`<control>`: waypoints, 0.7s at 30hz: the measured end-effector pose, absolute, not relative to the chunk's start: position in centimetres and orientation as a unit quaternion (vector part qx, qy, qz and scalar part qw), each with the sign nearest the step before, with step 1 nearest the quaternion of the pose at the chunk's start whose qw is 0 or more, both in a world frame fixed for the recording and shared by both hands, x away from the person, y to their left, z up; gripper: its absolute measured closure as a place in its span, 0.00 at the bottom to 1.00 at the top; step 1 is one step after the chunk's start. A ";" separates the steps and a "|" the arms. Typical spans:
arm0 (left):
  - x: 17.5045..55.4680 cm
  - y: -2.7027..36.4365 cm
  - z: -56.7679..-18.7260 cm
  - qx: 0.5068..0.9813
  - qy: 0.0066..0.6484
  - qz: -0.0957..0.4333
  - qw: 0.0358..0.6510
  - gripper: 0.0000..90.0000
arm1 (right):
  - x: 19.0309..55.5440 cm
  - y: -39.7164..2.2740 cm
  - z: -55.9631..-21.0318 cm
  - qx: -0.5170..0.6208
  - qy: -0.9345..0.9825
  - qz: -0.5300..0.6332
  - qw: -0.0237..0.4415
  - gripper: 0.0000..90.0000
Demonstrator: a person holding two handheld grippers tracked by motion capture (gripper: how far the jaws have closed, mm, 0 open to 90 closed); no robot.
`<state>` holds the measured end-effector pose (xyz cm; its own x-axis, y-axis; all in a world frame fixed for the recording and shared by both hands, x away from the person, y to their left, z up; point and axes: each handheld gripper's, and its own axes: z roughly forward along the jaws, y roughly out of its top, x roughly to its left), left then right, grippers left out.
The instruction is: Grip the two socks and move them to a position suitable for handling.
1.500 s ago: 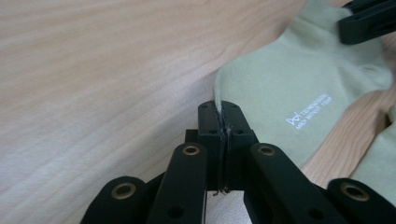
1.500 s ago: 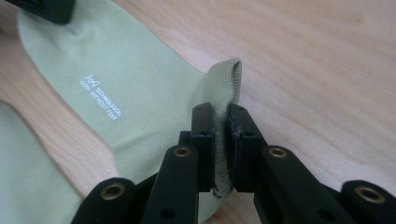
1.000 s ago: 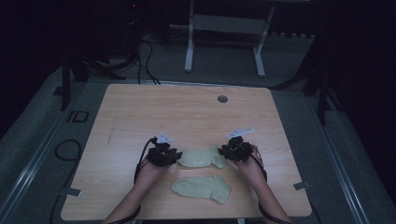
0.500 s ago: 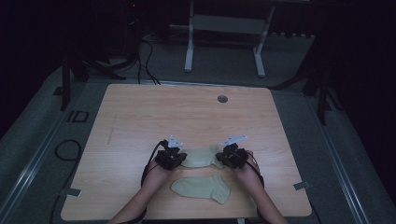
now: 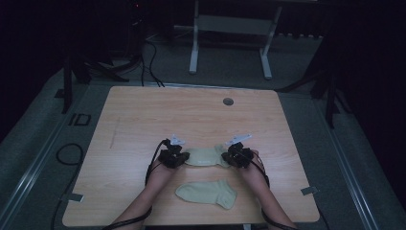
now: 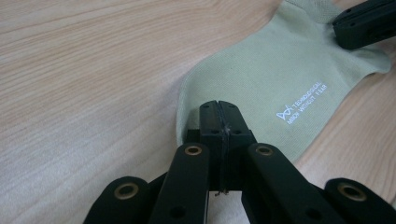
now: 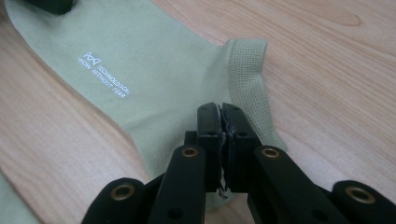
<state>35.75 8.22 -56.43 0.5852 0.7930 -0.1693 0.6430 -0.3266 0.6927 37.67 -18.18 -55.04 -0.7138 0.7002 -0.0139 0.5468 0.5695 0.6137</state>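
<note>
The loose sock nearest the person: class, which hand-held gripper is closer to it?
Left, slightly. The left hand-held gripper sits just above the loose sock; the right hand-held gripper sits above its cuff end, slightly farther.

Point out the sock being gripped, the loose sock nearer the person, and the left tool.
Gripped sock (image 5: 207,156), high view: flat middle between both tools.
Loose sock (image 5: 207,192), high view: middle of its foot part.
Left tool (image 6: 218,116), left gripper view: tips of its closed jaws at the sock's edge.
</note>
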 end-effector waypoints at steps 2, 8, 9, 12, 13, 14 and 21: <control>36.0 8.2 -56.4 0.809 0.445 0.098 0.373 0.99 | 38.0 -18.2 -55.0 0.357 0.877 0.295 0.129 0.96; 36.1 8.0 -56.4 0.808 0.445 0.097 0.373 0.99 | 38.2 -18.3 -54.9 0.362 0.876 0.294 0.124 0.96; 36.1 8.0 -56.4 0.808 0.447 0.096 0.373 0.99 | 38.2 -18.3 -54.9 0.362 0.876 0.295 0.124 0.96; 36.1 8.0 -56.4 0.808 0.447 0.090 0.374 0.98 | 38.2 -18.3 -54.9 0.361 0.875 0.298 0.119 0.93; 36.0 8.0 -56.2 0.808 0.446 0.083 0.377 0.98 | 38.2 -18.3 -54.9 0.360 0.876 0.298 0.117 0.91; 35.8 8.0 -56.0 0.807 0.442 0.081 0.383 0.95 | 38.0 -18.3 -54.6 0.358 0.876 0.302 0.116 0.89; 34.5 8.1 -54.1 0.806 0.425 0.072 0.406 0.77 | 36.7 -19.2 -52.7 0.356 0.867 0.333 0.103 0.79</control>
